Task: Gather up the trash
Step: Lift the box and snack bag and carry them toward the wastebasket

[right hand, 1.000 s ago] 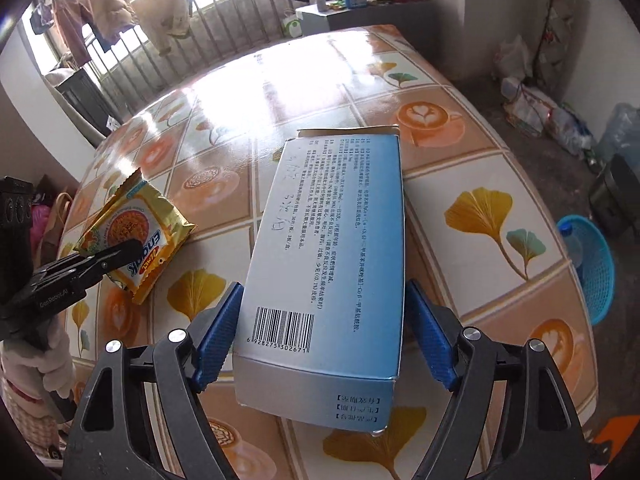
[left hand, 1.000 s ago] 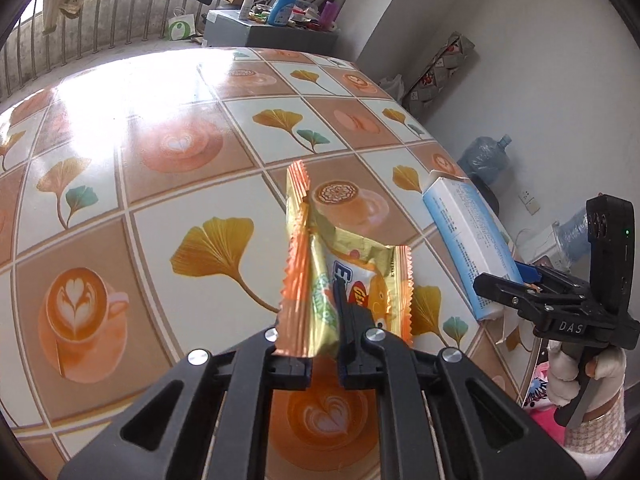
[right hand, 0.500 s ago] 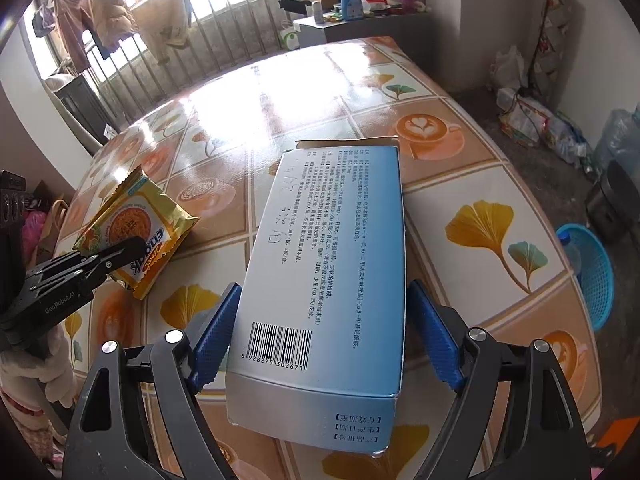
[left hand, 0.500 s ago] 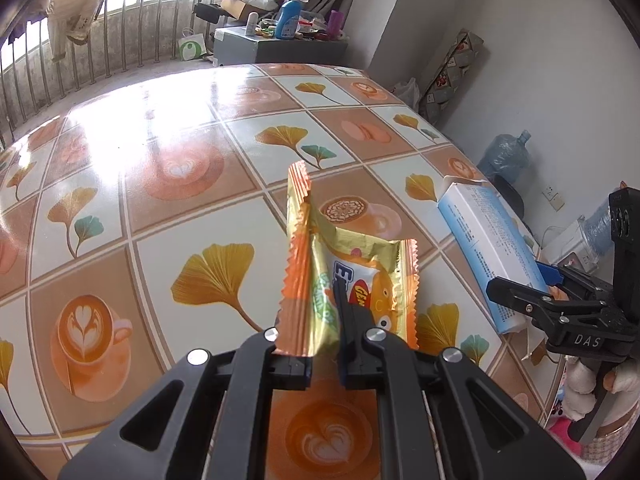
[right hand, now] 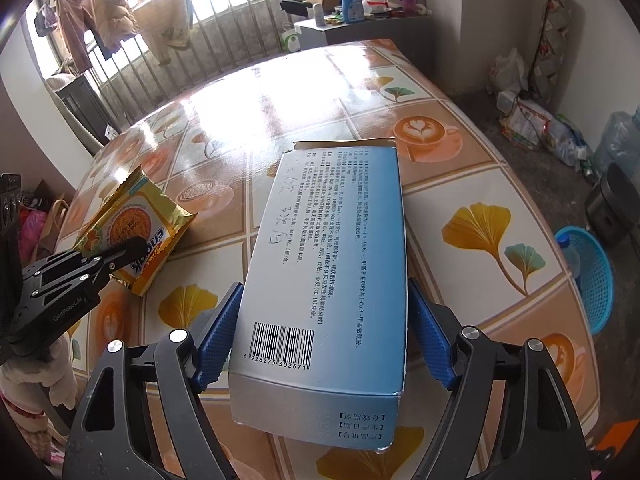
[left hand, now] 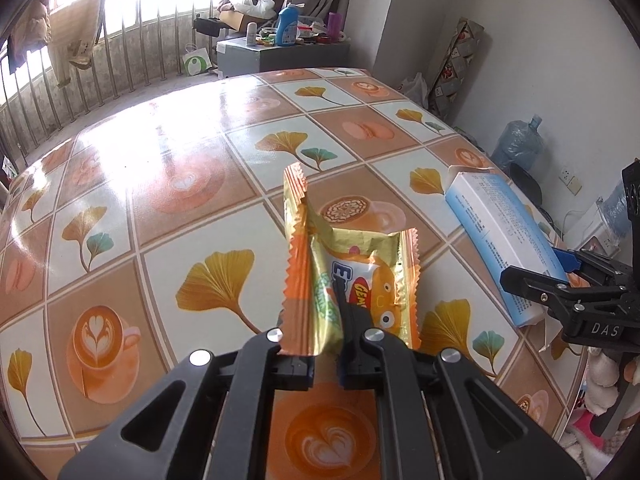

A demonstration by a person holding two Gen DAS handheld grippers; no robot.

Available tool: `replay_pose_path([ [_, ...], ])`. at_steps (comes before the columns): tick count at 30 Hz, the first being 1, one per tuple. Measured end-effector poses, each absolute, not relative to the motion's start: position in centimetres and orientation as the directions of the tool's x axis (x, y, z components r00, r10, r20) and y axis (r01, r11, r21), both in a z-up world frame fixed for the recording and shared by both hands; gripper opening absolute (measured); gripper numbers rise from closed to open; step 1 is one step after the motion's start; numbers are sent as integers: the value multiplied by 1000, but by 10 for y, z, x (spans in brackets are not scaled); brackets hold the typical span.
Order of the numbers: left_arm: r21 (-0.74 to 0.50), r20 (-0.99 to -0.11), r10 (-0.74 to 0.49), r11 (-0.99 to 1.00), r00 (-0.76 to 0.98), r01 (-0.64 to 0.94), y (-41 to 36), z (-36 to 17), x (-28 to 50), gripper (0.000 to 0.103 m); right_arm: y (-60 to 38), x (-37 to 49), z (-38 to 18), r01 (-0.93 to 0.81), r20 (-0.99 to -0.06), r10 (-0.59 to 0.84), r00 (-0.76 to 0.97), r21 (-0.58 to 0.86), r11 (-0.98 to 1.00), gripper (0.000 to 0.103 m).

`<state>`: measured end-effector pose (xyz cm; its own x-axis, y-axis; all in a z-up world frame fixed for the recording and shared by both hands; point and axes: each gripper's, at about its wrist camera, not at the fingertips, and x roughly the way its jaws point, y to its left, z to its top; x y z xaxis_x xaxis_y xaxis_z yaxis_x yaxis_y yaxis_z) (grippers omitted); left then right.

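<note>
Above the tablecloth (left hand: 168,216) with its leaves and coffee cups, your left gripper (left hand: 326,354) is clamped on the bottom of a yellow snack wrapper (left hand: 348,280), which stands upright between its fingers, and in the right wrist view that wrapper (right hand: 132,232) sits at nine o'clock, off the surface. Your right gripper (right hand: 320,336) squeezes a blue box (right hand: 328,280) between its blue pads (right hand: 218,340), the box pointing toward twelve o'clock with its far flap open. On the floor at three o'clock in that view stands a blue basket (right hand: 592,280), beside the table edge.
</note>
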<state>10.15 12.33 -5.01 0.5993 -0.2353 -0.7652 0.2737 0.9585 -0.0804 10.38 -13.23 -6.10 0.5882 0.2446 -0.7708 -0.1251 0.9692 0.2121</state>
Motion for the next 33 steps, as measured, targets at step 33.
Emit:
replay_pose_path([
  [33, -115, -681, -273, 956, 680, 269, 126, 11, 92, 5, -164, 98, -39, -125, -664, 428, 613, 454, 882, 69],
])
